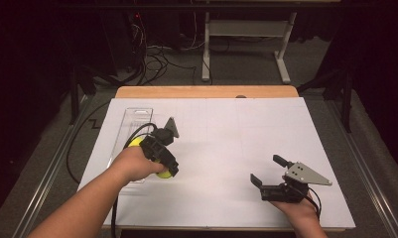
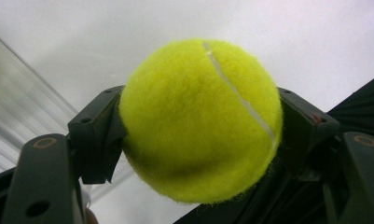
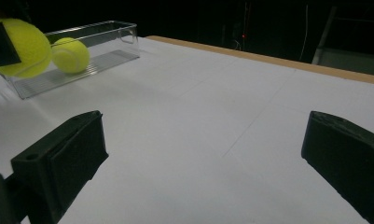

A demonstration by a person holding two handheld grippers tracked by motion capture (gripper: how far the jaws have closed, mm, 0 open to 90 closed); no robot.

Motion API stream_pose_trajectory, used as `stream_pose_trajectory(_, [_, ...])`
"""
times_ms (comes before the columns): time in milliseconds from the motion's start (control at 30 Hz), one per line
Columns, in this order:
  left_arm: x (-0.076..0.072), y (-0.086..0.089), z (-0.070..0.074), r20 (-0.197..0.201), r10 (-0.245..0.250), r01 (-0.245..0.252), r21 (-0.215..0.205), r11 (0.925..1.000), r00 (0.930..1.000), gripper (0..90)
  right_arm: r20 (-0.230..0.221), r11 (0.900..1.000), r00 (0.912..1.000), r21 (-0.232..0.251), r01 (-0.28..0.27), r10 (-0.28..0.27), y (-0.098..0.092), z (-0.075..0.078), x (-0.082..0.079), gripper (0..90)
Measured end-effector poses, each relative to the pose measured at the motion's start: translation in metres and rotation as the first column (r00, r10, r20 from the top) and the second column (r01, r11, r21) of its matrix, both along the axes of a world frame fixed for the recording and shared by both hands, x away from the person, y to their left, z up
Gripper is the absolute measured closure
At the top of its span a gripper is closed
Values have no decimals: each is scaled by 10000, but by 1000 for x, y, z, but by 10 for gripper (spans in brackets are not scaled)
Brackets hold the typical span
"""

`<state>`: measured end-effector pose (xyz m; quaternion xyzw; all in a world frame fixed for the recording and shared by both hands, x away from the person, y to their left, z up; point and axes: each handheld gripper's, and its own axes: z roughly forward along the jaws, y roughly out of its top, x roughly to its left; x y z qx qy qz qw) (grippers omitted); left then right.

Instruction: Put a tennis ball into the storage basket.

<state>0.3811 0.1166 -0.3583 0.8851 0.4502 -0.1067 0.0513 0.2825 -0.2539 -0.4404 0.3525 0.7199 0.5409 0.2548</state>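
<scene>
My left gripper [image 1: 165,166] is shut on a yellow tennis ball [image 1: 162,174] just off the white table top [image 1: 226,139], beside the near end of a clear plastic tray [image 1: 135,115]. In the left gripper view the ball [image 2: 201,121] is squeezed between both black jaws. A second tennis ball [image 1: 134,143] lies inside the tray. In the right gripper view the held ball [image 3: 21,46] is at the far left, the other ball [image 3: 71,55] sits in the tray [image 3: 105,32]. My right gripper [image 1: 267,170] rests near the front right, open, nothing between its jaws [image 3: 203,154].
The white sheet covers a wooden table whose far edge [image 1: 206,91] shows. Beyond it are a white desk frame [image 1: 246,34] and cables on a dark floor. A black cable [image 1: 77,144] runs off the table's left side.
</scene>
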Motion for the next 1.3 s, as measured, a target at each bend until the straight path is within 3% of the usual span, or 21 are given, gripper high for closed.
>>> stream_pose_trajectory(567, [4,19,12,-15,273,-273,19,9996,9996,266,110,9999,9999,-65,-127,127,2,1,-2,1])
stream_pose_trajectory(900, [7,45,23,168,667,-672,280,9973,9976,266,84,9999,9999,-76,-138,139,3,0,-2,1])
stream_pose_trajectory(1300, [9,75,25,184,1199,-1207,491,9915,9926,266,91,9999,9999,-106,-128,129,2,0,-2,1])
